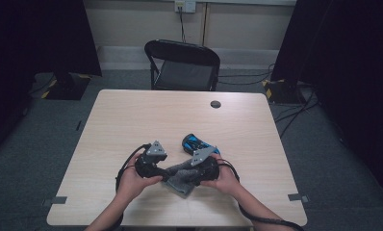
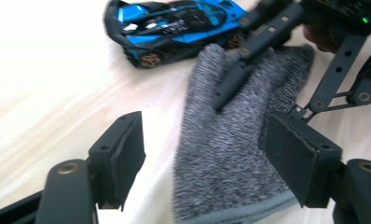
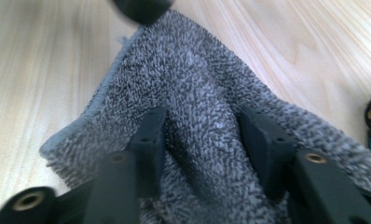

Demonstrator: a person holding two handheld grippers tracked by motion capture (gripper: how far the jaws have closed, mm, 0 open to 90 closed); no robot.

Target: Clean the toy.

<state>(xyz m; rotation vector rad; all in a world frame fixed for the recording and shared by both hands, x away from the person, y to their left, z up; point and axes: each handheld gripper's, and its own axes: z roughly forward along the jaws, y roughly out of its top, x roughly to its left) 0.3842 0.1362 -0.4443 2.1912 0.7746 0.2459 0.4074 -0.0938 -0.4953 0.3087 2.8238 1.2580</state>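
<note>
A grey, nubby terry towel (image 2: 225, 154) with a stitched hem lies crumpled near the front of the pale wooden worktop (image 1: 132, 115), just beside a blue-and-black toy car (image 2: 174, 25). The left tool (image 2: 202, 154) stands spread around one end; the right tool (image 3: 204, 140) straddles a raised fold, half-open. No writing is readable.

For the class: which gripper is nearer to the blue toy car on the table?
Right. The right gripper sits just below the blue toy car, over the grey towel; the left gripper lies farther to the car's left.
</note>
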